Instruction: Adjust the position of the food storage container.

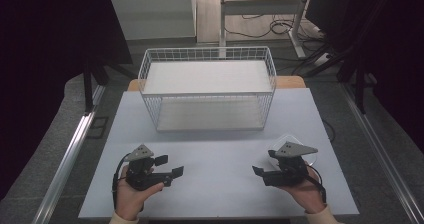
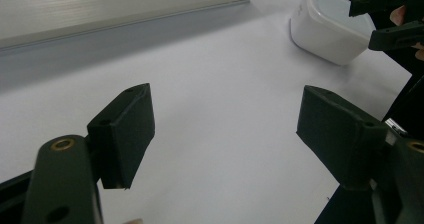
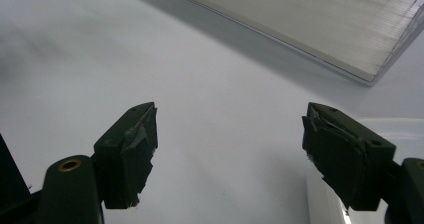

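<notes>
Container (image 1: 295, 151), a small white tub with a clear lid or rim, sits on the counter (image 1: 220, 184) near its right edge, just beyond the right gripper (image 1: 261, 173) and partly hidden behind that gripper's grey plate in the high view. There, too, a white wire basket (image 1: 207, 86) stands at the far middle of the counter, well apart from both hands, and the left gripper (image 1: 170, 166) rests low at the near left, jaws spread and empty. From the left gripper view, its two black jaws stand wide apart over bare counter, with the container (image 2: 330, 31) far off at the upper right and the right gripper (image 2: 385, 21) beside it. From the right gripper view, the jaws are likewise wide open and hold nothing; the container (image 3: 400, 129) sits close to the right-hand jaw, partly behind it, off the centre line. The likely risk: closing from this offset could clip one wall and push the light tub sideways toward the counter's edge, or tip it, since nothing braces it.
</notes>
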Tool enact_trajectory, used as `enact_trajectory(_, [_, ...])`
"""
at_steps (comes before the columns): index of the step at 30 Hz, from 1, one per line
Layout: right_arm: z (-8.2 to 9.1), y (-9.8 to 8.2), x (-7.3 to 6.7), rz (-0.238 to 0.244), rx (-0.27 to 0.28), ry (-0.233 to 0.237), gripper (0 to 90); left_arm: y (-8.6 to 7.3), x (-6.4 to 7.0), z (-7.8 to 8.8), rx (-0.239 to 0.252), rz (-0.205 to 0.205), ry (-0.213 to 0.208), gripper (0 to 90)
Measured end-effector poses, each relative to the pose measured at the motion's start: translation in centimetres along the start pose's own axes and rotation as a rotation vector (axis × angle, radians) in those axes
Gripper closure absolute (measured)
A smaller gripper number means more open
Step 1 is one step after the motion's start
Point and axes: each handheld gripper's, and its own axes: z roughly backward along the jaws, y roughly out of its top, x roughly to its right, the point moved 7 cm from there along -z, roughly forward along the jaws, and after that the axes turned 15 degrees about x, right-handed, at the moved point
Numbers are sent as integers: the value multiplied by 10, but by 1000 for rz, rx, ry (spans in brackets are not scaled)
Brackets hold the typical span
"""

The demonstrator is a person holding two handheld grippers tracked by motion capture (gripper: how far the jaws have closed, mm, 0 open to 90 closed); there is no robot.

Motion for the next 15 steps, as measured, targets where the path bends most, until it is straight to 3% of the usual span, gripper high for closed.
enact_trajectory(7, [7, 1, 2, 0, 18, -15, 234, 1, 3, -5, -9, -11, -16, 231])
enact_trajectory(15, [8, -3, 2, -12, 0, -10, 256, 2, 4, -8, -11, -12, -22, 232])
